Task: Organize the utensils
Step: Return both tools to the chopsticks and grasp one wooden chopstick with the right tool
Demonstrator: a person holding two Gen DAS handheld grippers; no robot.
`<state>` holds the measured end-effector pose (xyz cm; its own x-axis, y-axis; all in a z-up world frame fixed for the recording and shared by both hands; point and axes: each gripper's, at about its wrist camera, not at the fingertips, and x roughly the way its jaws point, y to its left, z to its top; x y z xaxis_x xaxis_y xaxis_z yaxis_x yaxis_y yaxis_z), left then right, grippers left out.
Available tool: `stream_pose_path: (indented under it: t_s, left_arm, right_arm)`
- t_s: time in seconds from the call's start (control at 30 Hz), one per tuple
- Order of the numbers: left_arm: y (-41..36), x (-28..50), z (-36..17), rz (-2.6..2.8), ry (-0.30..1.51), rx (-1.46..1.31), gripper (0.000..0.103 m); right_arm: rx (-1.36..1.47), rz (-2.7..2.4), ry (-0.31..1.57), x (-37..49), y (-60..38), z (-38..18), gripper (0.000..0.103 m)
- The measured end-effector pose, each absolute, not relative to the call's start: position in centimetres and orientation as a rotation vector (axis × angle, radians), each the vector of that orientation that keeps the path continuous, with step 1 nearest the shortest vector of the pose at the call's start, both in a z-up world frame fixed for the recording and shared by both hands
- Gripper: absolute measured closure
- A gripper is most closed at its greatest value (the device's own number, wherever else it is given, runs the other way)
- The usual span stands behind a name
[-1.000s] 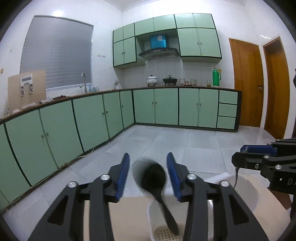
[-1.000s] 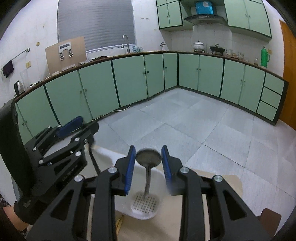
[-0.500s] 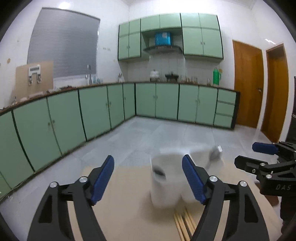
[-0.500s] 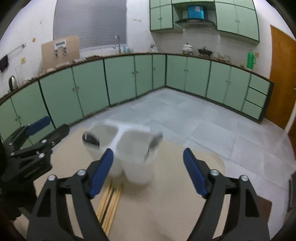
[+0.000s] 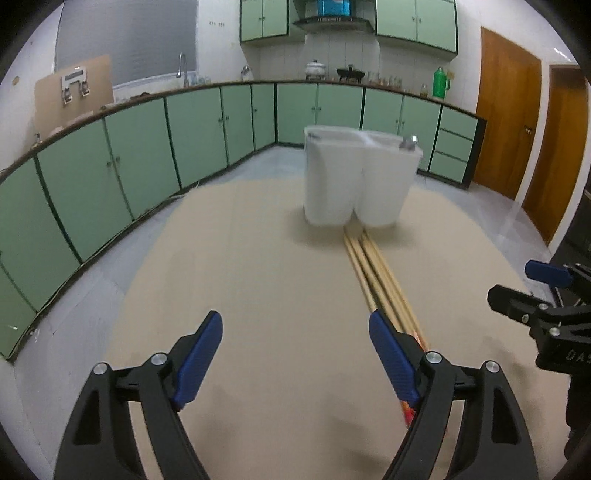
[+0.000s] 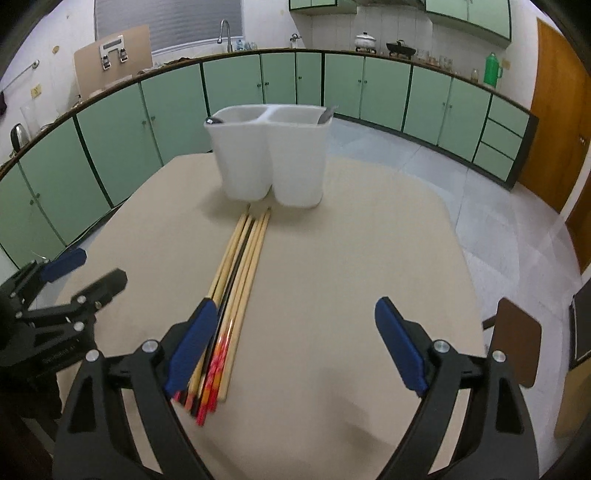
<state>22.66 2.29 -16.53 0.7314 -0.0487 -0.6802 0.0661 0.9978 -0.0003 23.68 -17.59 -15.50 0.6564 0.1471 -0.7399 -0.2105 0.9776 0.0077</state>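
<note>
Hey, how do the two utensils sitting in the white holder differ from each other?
The black spoon lies in the left compartment of the white holder; the metal spoon is in the right one. The black spoon barely clears the rim, while the metal spoon pokes above it, leaning on the right corner. Both are mostly hidden inside.

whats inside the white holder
The white holder has a dark spoon tip at its left compartment's rim and a metal spoon in its right; handles are hidden.

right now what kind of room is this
A home kitchen, most likely. Green cabinets run under an L-shaped counter with a sink tap, pots sit beneath a range hood, and a white utensil holder stands on the beige table.
</note>
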Motion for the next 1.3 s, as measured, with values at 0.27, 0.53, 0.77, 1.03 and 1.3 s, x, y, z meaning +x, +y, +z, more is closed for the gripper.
stream_pose_path:
  t_s: [0.27, 0.53, 0.77, 1.03, 1.3]
  left_arm:
    - [2.2, 20.1, -20.3, -0.050, 0.863, 0.042, 0.023]
    - [2.2, 19.0, -21.5, -0.056, 0.894, 0.061, 0.023]
    - [2.6, 18.5, -21.3, -0.061, 0.888, 0.064, 0.023]
    - [3.1, 18.1, -21.0, -0.056, 0.884, 0.043, 0.023]
    - [1.5, 18.5, -21.1, -0.114, 0.890, 0.037, 0.023]
  right_arm:
    - [-0.007, 0.229, 0.913, 20.0, -18.1, -19.7, 0.043]
    - [-0.031, 0.275, 0.956, 18.3, -16.1, -21.7, 0.056]
    - [-0.074, 0.246, 0.941, 18.6, -15.4, -22.2, 0.058]
    - [-0.100, 0.245, 0.926, 18.9, -14.1, -22.2, 0.065]
    - [-0.070, 0.259, 0.904, 18.7, -15.3, -22.1, 0.096]
